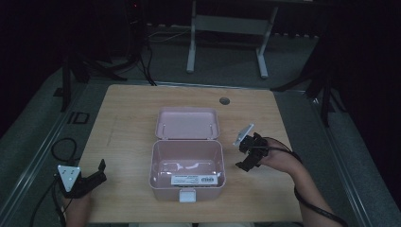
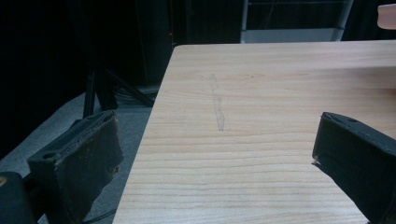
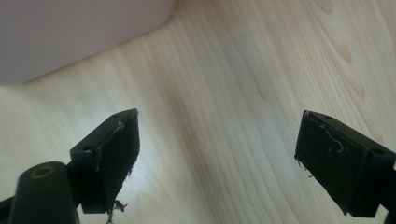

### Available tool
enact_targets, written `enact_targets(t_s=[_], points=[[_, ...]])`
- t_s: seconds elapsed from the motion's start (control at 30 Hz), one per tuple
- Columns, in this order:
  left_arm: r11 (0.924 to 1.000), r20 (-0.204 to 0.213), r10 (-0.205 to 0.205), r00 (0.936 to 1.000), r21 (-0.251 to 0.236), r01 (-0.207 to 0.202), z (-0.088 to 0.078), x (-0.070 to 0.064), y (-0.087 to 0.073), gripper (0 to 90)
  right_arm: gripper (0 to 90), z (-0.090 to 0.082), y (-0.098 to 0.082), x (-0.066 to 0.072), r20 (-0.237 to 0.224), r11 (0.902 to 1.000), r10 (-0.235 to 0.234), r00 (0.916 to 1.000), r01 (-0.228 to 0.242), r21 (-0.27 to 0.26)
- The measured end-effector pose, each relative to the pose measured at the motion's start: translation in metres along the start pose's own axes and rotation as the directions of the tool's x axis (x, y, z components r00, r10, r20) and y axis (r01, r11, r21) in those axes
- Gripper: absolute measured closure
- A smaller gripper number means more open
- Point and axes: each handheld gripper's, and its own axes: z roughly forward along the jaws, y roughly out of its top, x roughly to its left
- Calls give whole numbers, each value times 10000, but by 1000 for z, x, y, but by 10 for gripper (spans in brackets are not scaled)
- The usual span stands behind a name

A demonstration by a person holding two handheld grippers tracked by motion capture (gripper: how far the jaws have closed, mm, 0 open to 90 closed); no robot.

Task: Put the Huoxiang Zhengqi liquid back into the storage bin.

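Box (image 1: pixel 187 163) sits open at table (image 1: pixel 127 118) centre. Left gripper (image 1: pixel 100 171) at 8 o'clock, right gripper (image 1: pixel 247 153) at 3 o'clock; both jaws spread, empty.

- The left gripper (image 1: pixel 101 171) is showing black jaws, a grey three-cornered plate with small dots — and a trailing black cable.
- The right gripper (image 1: pixel 247 156) is wearing frayed threads on its black pads (image 3: pixel 112 158).

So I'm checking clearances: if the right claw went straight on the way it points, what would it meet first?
Probably the bare table just ahead; the right claw, jaws wide apart, points down at it beside the pink box.
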Motion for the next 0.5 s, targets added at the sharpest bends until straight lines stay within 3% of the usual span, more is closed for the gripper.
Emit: enact_targets(t_s=[0.13, 0.3, 0.5], points=[[10000, -1, 4, 10000, 4, -4, 0, 0, 0, 13, 137, 7, -16, -3, 282, 9964, 559, 9980, -540, -647], [10000, -4, 1, 10000, 3, -1, 0, 0, 0, 13, 136, 17, -37, -4, 746, 9846, 1138, 9907, -1024, -1418], [10000, -6, -7, 10000, 1, 7, 0, 0, 0, 14, 135, 25, -59, -6, 1469, 9633, 1975, 9692, -1641, -2127]])
